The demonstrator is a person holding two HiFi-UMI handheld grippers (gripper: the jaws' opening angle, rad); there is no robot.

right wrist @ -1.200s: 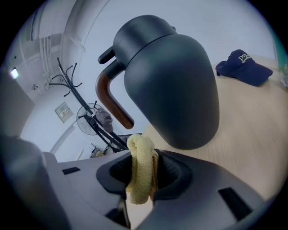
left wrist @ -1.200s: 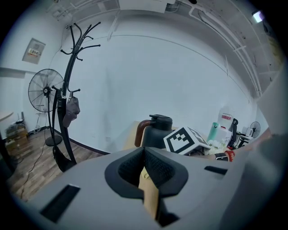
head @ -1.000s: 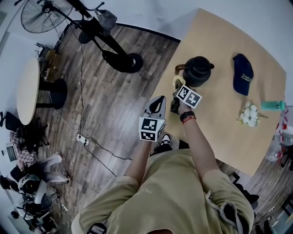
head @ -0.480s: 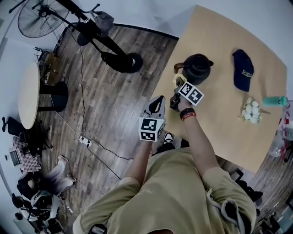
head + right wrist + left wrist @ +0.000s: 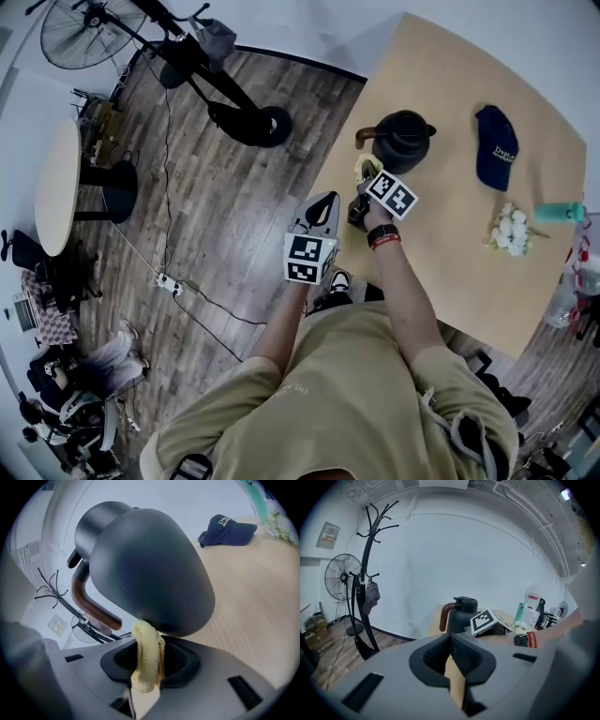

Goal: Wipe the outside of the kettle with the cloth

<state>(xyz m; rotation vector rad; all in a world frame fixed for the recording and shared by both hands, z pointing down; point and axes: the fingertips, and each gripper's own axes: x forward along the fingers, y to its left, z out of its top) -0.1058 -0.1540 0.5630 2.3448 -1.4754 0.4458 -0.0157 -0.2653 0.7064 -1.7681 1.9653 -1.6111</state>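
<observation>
A dark round kettle point(image 5: 403, 141) with a brown handle point(image 5: 366, 138) stands on the wooden table point(image 5: 450, 244) near its left edge. My right gripper point(image 5: 362, 180) is shut on a yellow cloth point(image 5: 364, 169), which is pressed against the kettle's near lower side. In the right gripper view the cloth point(image 5: 145, 656) bulges up from the right gripper point(image 5: 150, 641) and touches the kettle's belly point(image 5: 150, 569). My left gripper point(image 5: 323, 208) hangs off the table's edge above the floor. In the left gripper view the left gripper point(image 5: 451, 637) is shut and empty, pointing toward the kettle point(image 5: 461, 616).
A navy cap point(image 5: 495, 148), a bunch of white flowers point(image 5: 509, 230) and a teal bottle point(image 5: 561, 214) lie on the table's right part. A coat stand point(image 5: 225, 94), a fan point(image 5: 80, 33) and a round side table point(image 5: 56, 183) are on the wood floor at left.
The right gripper stays with the cloth against the kettle's near side, shifting only slightly. The left gripper has not moved.
</observation>
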